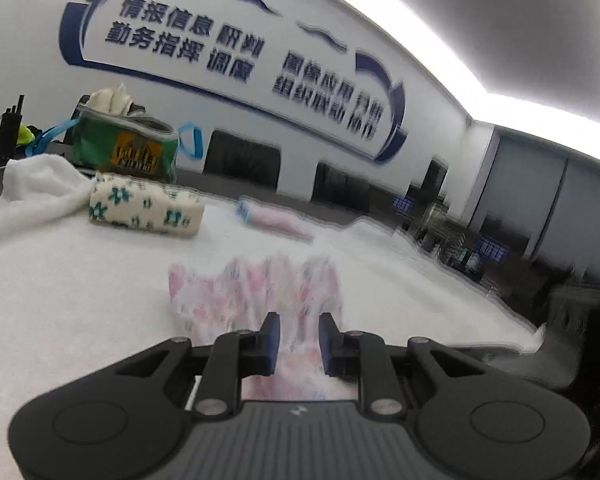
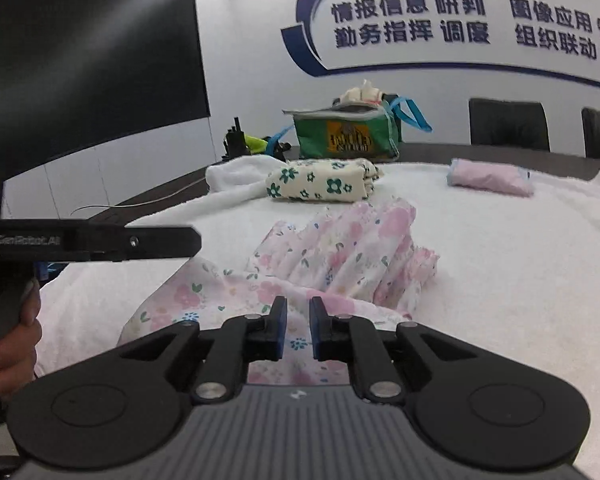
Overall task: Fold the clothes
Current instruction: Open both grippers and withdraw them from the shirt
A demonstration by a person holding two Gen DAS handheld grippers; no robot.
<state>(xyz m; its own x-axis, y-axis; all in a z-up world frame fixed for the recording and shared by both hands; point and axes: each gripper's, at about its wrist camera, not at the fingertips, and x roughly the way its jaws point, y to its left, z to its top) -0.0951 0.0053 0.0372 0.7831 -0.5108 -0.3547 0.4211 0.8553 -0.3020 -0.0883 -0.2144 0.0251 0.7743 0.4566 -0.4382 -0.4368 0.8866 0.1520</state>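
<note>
A crumpled pink floral garment (image 1: 260, 292) (image 2: 340, 252) lies on the white towel-covered table (image 1: 80, 288) (image 2: 500, 280). My left gripper (image 1: 299, 320) hovers over the garment's near end, its blue pads a little apart and the cloth showing in the gap below them. My right gripper (image 2: 298, 304) is low over the garment's near edge, with its pads only narrowly apart and flat cloth visible between them. In the right wrist view the left gripper (image 2: 194, 240) comes in side-on from the left, held by a person's hand (image 2: 12, 340).
A folded cream cloth with green flowers (image 1: 144, 208) (image 2: 320, 184) and a folded pink piece (image 1: 276, 220) (image 2: 492, 178) lie further back. A white towel heap (image 2: 236, 176) and a green bag (image 1: 128, 148) (image 2: 348, 136) stand behind them. Black chairs (image 2: 508, 124) line the far edge.
</note>
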